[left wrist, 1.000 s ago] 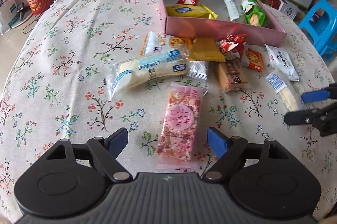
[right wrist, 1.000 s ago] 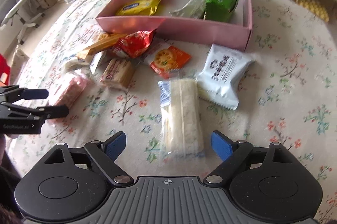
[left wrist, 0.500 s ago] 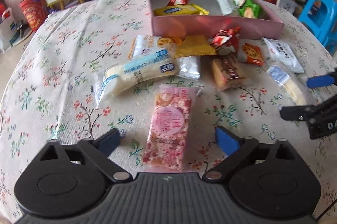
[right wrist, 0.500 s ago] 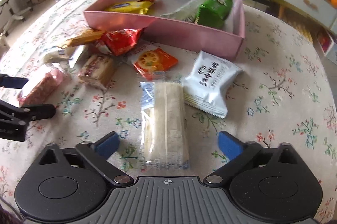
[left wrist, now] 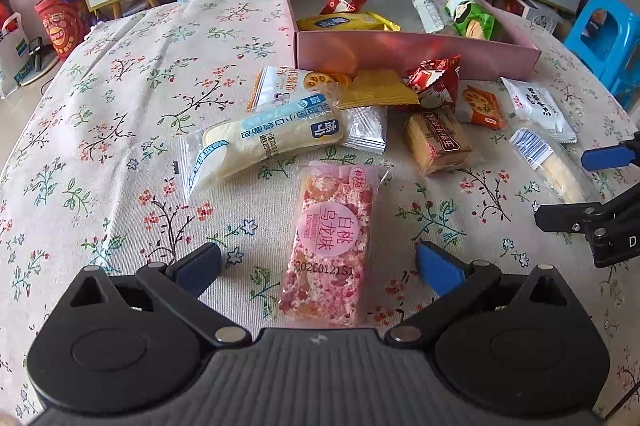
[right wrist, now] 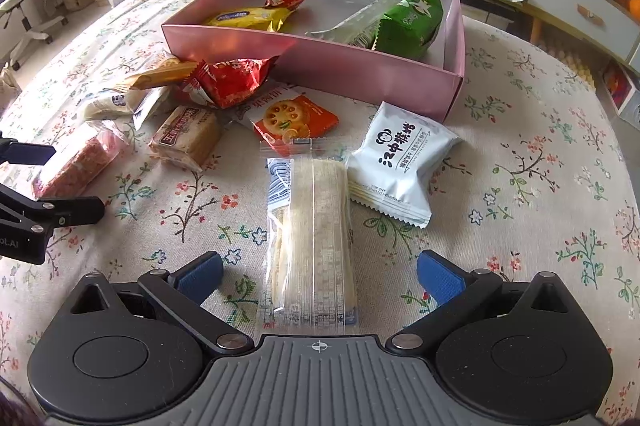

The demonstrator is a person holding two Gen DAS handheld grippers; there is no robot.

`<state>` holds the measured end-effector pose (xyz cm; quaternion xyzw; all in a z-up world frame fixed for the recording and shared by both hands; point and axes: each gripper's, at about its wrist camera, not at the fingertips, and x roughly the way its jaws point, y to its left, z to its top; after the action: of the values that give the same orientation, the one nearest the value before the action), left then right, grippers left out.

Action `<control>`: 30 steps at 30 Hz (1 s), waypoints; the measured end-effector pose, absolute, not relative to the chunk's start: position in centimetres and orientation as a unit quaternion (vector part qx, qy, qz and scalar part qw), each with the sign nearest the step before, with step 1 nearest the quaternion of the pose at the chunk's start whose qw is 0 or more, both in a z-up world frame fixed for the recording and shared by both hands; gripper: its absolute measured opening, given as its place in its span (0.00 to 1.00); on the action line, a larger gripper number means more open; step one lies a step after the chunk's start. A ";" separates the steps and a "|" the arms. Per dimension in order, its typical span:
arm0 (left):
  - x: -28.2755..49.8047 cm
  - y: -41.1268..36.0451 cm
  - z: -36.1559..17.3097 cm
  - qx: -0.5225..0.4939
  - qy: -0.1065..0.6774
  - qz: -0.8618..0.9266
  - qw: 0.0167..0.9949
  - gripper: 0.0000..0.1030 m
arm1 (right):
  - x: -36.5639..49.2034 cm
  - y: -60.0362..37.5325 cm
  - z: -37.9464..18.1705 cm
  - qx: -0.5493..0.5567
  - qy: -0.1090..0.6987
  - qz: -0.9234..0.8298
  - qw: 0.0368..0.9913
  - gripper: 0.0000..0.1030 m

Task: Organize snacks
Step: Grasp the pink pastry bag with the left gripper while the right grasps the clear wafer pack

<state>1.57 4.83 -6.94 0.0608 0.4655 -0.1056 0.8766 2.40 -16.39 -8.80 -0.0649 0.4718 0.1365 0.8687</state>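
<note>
The left gripper [left wrist: 318, 266], jaws wide and released, straddles a pink speckled bar [left wrist: 330, 246] in clear wrap near the table's front edge. The right gripper [right wrist: 320, 276] (equally spread) flanks a pale wafer pack [right wrist: 312, 234], untouched.

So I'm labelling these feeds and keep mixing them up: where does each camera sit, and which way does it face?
Left wrist: sits on the left hand-held gripper, looking down over its open blue fingers at the pink snack bar; the right hand-held gripper shows at the right edge.
Right wrist: sits on the right hand-held gripper, looking down at the clear-wrapped wafer; the left hand-held gripper shows at the left edge.
Shared: the pink box, floral tablecloth, both snacks.
</note>
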 end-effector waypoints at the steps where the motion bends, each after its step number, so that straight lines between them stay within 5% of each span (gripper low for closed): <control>1: 1.6 4.9 -6.9 0.061 0.464 -0.107 0.877 1.00 | 2.4 -16.4 -8.8 -0.065 0.471 0.137 0.869 1.00; 7: 1.4 4.7 -6.4 0.065 0.456 -0.119 0.880 0.77 | 2.1 -16.0 -8.4 -0.063 0.465 0.151 0.870 0.91; 16: 1.3 4.6 -5.7 0.061 0.449 -0.126 0.882 0.34 | 2.1 -15.6 -7.5 -0.049 0.456 0.159 0.874 0.39; 30: 1.4 5.6 -3.7 0.019 0.441 -0.134 0.887 0.29 | 1.9 -15.6 -5.8 -0.018 0.456 0.173 0.873 0.32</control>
<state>1.42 5.64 -3.74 0.0186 0.4407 -0.1341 0.8874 1.95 -15.59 -5.81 -0.0183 0.4556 0.1734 0.8730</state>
